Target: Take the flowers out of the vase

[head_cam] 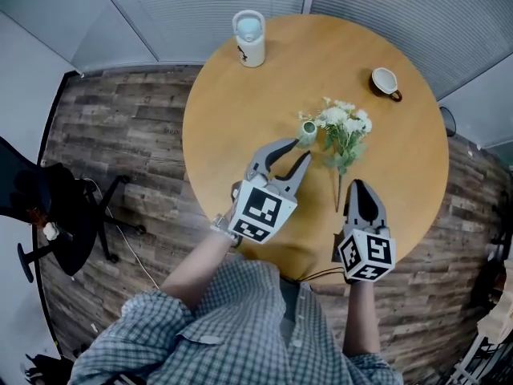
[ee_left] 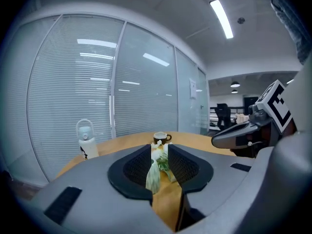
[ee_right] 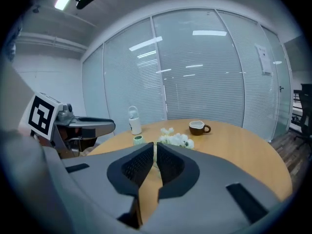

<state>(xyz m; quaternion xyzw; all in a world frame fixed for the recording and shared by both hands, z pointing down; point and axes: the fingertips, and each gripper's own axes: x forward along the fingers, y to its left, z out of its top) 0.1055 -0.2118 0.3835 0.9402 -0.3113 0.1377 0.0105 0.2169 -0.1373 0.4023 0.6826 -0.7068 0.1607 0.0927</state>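
Observation:
A small pale green vase [head_cam: 308,130] stands on the round wooden table [head_cam: 232,111], left of the white flowers [head_cam: 345,125]. The flowers lie level outside the vase, their thin stem [head_cam: 337,191] running back to my right gripper [head_cam: 358,185], which is shut on it. In the right gripper view the stem is a pale line pinched between the pads [ee_right: 155,155], with the blooms [ee_right: 176,139] and vase [ee_right: 138,140] beyond. My left gripper [head_cam: 303,148] hovers by the vase, partly open. The vase [ee_left: 152,174] shows in its gap by the left pad, with bare table between it and the right pad.
A white bottle [head_cam: 249,38] stands at the table's far edge and a brown-and-white cup [head_cam: 385,83] at the far right. A black office chair [head_cam: 56,215] stands on the wood floor to the left. Glass walls with blinds close off the far side.

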